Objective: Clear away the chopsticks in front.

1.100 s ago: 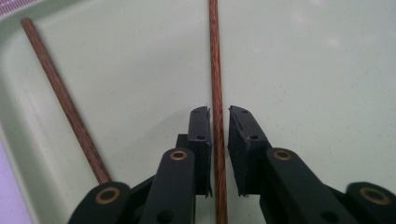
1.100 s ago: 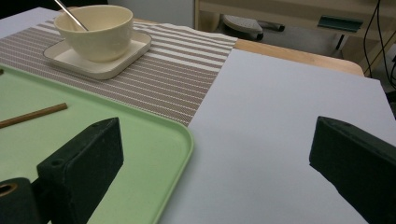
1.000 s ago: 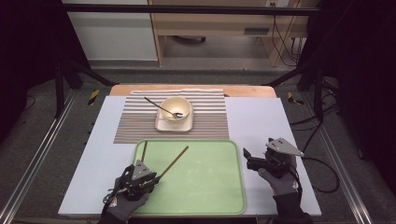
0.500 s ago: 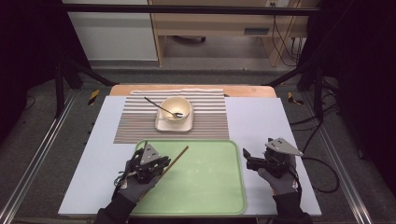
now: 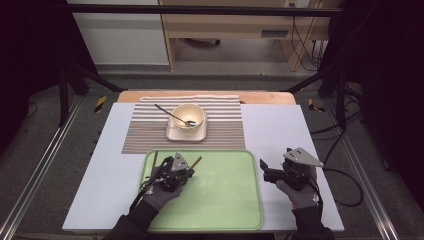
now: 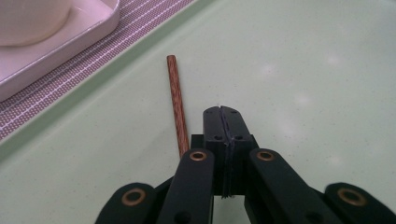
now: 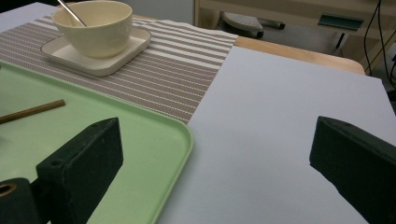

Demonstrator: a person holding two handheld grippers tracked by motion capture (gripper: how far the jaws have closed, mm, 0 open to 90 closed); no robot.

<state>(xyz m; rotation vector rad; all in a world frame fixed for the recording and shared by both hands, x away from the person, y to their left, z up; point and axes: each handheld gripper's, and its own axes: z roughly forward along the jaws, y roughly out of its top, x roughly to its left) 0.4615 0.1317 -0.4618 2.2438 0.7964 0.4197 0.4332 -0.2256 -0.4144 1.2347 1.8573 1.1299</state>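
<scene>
A brown wooden chopstick [image 6: 177,102] lies on the green tray [image 5: 230,200], its end [image 5: 196,161] sticking out past my left gripper [image 5: 188,173]. The left gripper [image 6: 222,112] has just been closing and is now shut, pads pressed together with nothing between them; the chopstick lies just to the left of the jaws and runs under the linkage. A second thin stick [image 5: 154,160] rests at the tray's left rim. My right gripper [image 5: 267,170] hovers right of the tray, open [image 7: 212,140] and holding nothing.
A cream bowl [image 5: 188,116] with a metal spoon [image 5: 167,112] stands on a square plate [image 5: 172,134] on the striped placemat [image 5: 145,130] behind the tray. A white mat [image 5: 280,130] covers the table. Cables trail at the right.
My left gripper has moved forward and to the right across the tray, up alongside the chopstick, and its jaws have closed. The right gripper has stayed put.
</scene>
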